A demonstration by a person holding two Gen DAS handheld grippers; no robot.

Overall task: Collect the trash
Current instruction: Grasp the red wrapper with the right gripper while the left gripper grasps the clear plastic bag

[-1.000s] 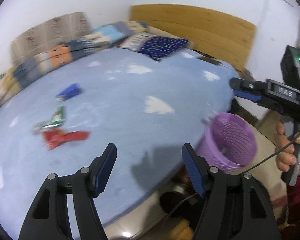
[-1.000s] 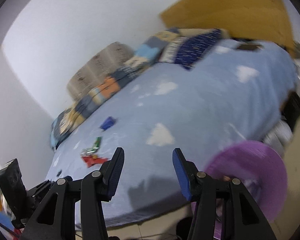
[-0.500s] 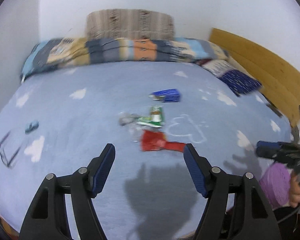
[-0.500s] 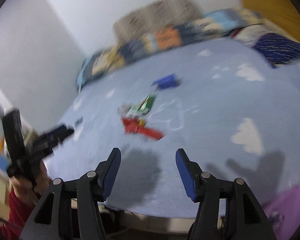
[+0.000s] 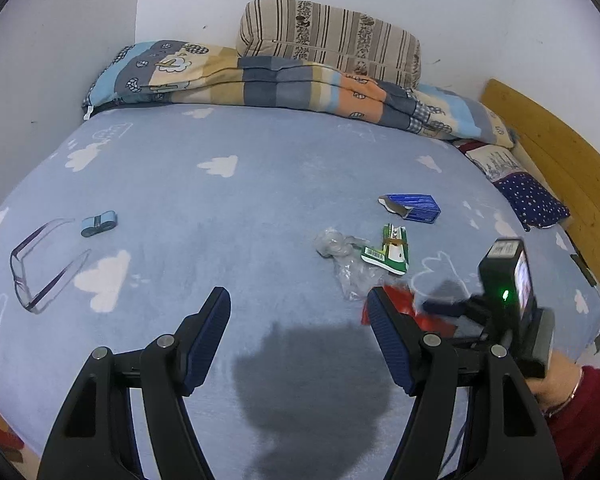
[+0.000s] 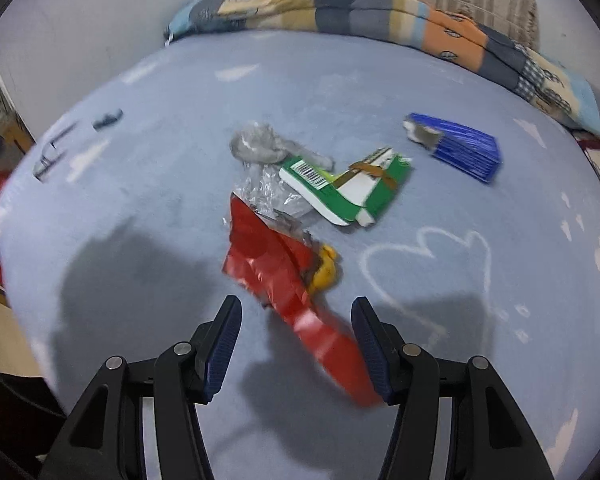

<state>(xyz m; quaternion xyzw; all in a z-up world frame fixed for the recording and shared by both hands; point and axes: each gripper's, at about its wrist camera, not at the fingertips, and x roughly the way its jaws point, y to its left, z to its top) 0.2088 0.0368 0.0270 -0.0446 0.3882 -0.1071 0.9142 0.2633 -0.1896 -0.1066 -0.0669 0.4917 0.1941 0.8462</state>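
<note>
Trash lies on the blue cloud-print bed: a red wrapper, a green and white carton, crumpled clear plastic and a blue packet. My right gripper is open low over the red wrapper, whose tail lies between the fingers without being pressed. My left gripper is open over bare blanket, left of the pile. From there I see the carton, the blue packet and the red wrapper, partly hidden behind my right finger.
Glasses and a small blue item lie at the left of the bed. A folded quilt and a striped pillow line the far wall. A wooden headboard stands on the right. A hand in a red sleeve holds the right gripper.
Both views have swung from the bed's edge and a purple bin onto the trash pile. The right gripper has come down close over the red wrapper. The bin has left view.
</note>
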